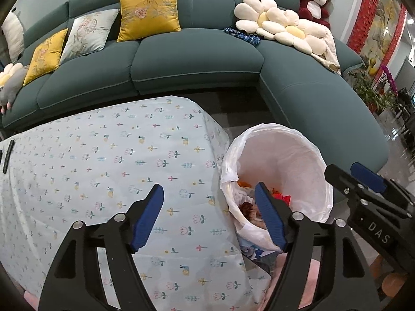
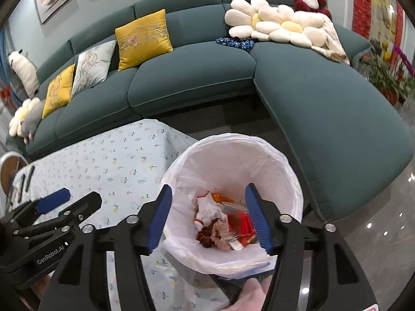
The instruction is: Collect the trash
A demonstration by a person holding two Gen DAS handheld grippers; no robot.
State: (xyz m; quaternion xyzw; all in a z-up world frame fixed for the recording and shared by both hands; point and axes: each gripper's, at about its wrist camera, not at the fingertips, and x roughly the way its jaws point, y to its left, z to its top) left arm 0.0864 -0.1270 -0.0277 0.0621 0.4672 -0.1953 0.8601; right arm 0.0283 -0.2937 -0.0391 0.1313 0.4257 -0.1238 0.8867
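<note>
Below the right claw, spread and empty, lay the bin with trash; the left claw, also spread, should stay beside the rim.

Trash in bin, right of table.

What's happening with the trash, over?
Left tongs open, empty, over the table edge. Right tongs open, empty, above the bin. Trash lies inside. Nothing in the way.
</note>
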